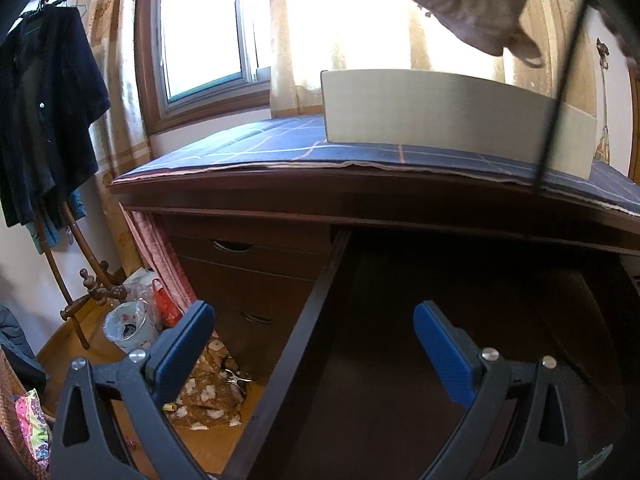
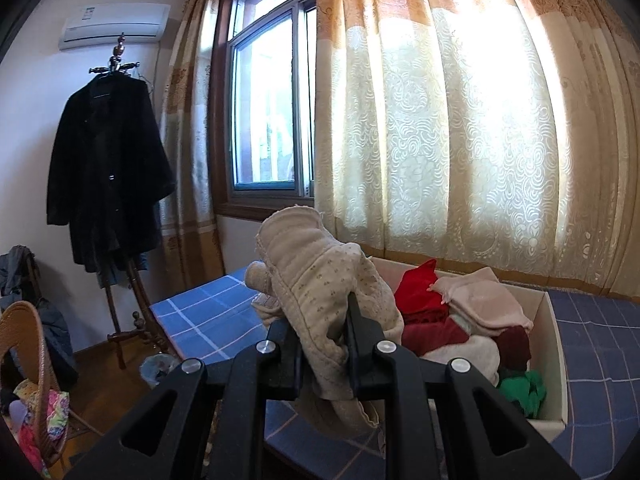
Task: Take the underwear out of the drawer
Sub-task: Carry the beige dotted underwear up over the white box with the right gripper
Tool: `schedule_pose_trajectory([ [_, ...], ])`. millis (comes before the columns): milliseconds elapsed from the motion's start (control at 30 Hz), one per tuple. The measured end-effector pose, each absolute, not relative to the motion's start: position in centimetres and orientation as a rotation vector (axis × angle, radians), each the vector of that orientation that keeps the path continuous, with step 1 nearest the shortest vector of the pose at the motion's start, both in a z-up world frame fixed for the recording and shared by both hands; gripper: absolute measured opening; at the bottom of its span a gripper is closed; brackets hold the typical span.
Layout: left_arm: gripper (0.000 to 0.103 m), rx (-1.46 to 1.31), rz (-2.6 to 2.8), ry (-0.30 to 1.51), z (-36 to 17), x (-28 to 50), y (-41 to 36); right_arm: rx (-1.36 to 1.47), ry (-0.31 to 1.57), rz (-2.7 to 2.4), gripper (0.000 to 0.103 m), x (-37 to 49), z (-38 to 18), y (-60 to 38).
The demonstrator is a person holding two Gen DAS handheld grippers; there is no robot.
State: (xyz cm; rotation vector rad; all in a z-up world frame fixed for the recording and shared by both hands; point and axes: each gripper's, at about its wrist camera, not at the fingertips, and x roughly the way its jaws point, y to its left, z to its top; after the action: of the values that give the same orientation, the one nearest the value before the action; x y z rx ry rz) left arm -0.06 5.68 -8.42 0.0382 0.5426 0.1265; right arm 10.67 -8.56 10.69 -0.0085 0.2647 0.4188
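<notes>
My right gripper (image 2: 320,320) is shut on a beige dotted piece of underwear (image 2: 320,280), which bunches up over its fingers and hangs below them. It is held up over the blue checked desk top, just left of a white box (image 2: 554,320) filled with red, pink and green garments. In the left wrist view the same underwear (image 1: 468,4) hangs high at the top right, above the white box (image 1: 440,116). My left gripper (image 1: 314,328) stands open and empty with blue pads over the left wall of the pulled-out dark drawer (image 1: 440,360), whose inside looks dark.
The dark wooden desk (image 1: 280,196) carries a blue checked cloth (image 2: 200,312). Below left are closed drawers (image 1: 248,264), a small bin (image 1: 128,328) and a patterned cloth on the floor (image 1: 208,396). A coat stand with a dark coat (image 2: 104,176) and a wicker chair (image 2: 28,344) stand left.
</notes>
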Motion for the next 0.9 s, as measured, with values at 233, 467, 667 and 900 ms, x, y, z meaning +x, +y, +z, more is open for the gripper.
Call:
schedule_pose_trajectory([
  [233, 0.102, 0.040, 0.119, 0.536, -8.4, -0.4, 5.6, -0.002, 0.274, 0.368, 0.018, 14.4, 11.0, -7.9],
  [467, 0.102, 0.042, 0.117, 0.534, -8.4, -0.5, 5.4, 0.044, 0.319, 0.326, 0.018, 18.4, 9.8, -7.8],
  [667, 0.102, 0.041, 0.117, 0.536, -8.4, -0.4, 5.5, 0.049, 0.356, 0.268, 0.018, 22.3, 9.8, -7.7],
  [900, 0.102, 0.033, 0.111, 0.546, -8.3, -0.4, 5.6, 0.008, 0.442, 0.205, 0.018, 26.9, 9.6, -6.7],
])
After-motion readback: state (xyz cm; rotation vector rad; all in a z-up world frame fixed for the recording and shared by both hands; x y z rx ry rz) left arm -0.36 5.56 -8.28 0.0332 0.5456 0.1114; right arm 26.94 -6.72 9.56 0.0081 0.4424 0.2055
